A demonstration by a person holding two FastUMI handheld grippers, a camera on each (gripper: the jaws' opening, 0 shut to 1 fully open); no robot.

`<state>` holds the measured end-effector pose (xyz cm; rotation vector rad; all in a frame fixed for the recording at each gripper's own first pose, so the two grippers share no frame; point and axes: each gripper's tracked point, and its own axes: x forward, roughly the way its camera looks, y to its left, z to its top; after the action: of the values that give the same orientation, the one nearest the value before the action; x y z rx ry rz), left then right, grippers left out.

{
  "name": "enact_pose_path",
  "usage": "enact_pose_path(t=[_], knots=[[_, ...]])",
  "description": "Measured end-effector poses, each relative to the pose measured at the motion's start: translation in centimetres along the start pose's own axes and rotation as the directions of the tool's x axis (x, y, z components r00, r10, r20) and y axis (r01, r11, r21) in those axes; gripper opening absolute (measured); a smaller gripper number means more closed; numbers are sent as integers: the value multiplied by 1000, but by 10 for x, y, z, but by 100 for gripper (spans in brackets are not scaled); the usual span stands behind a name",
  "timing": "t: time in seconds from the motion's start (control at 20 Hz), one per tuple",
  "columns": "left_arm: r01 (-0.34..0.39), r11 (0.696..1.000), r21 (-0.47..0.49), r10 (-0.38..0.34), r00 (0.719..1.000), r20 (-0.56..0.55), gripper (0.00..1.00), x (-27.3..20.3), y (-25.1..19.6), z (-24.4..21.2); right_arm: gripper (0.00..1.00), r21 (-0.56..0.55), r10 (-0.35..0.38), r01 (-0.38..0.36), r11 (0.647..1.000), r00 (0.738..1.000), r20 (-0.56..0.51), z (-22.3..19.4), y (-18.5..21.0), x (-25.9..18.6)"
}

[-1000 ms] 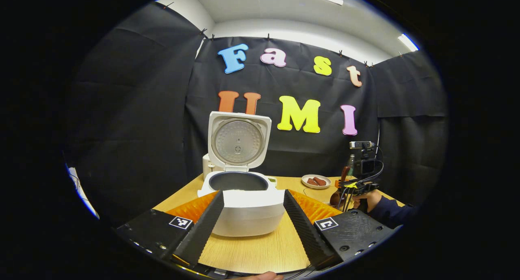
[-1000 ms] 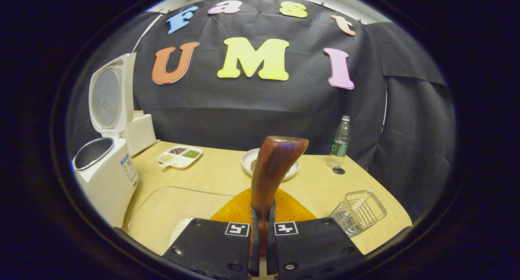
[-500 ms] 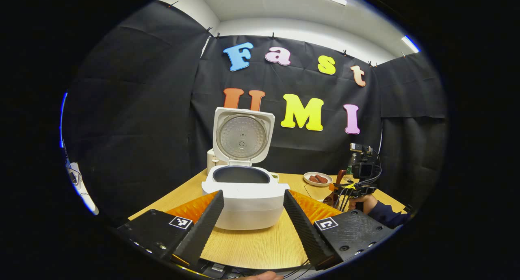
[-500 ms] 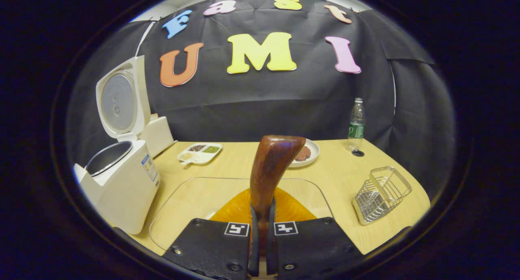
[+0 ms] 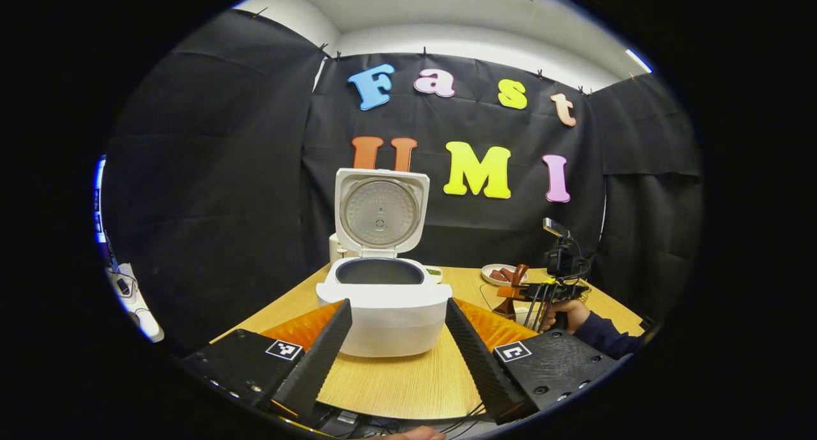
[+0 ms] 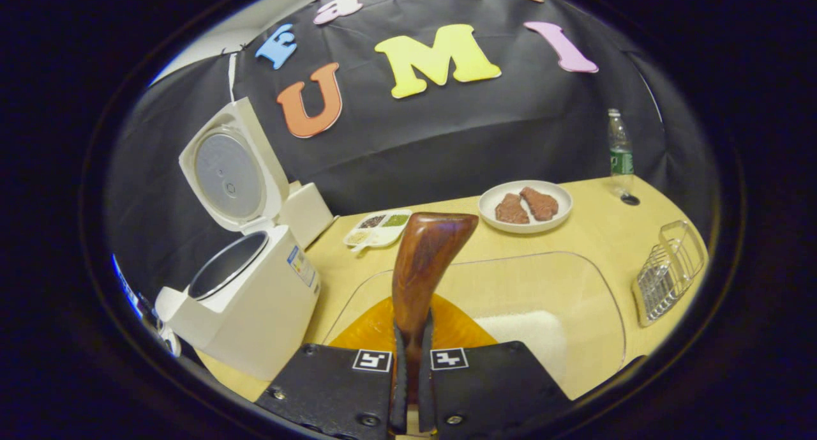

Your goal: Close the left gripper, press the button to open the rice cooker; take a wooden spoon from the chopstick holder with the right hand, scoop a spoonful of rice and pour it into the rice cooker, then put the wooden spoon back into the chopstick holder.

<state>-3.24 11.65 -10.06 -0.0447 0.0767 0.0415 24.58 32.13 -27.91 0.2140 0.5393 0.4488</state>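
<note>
Wooden table; right gripper fingers clamped on wooden spoon, left gripper fingers apart.

The white rice cooker stands on the tabletop with its lid up. The dark wooden spoon rises upright over a clear tray holding white rice. The wire chopstick holder sits on the tabletop's right.

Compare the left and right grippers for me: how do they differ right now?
The left gripper has its fingers spread wide with nothing between them, while the right gripper is shut on the wooden spoon. The left gripper faces the open rice cooker head-on, whereas the right gripper hangs over the clear tray, cooker to its left. Both are held above the table.
</note>
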Motion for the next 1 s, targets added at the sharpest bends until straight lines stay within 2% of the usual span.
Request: enact_pose_path(t=[0.15, 0.25, 0.5, 0.65, 0.85, 1.0], knots=[[2, 1000, 8, -2, 1000, -14, 94, 2, -3, -2, 9, 157, 103, -94, 983, 993, -49, -2, 3, 3], [-1, 1000, 13, 1, 1000, -19, 94, 3, -4, -3, 9, 257, 137, -115, 960, 988, -70, -2, -3, 3], [2, 1000, 16, -2, 1000, -23, 94, 10, -12, -1, 8, 368, 204, -199, 909, 979, 25, 28, -6, -16], [11, 1000, 28, -10, 1000, -29, 94, 12, -21, -2, 8, 467, 199, -215, 858, 976, 85, 44, -26, -24], [14, 999, 47, -12, 999, -34, 94, 16, -28, -1, 8, 542, 164, -235, 807, 971, 176, 67, -52, -37], [11, 998, 56, -10, 1000, -26, 94, 15, -29, 2, 9, 627, 139, -271, 730, 958, 252, 87, -67, -54]])
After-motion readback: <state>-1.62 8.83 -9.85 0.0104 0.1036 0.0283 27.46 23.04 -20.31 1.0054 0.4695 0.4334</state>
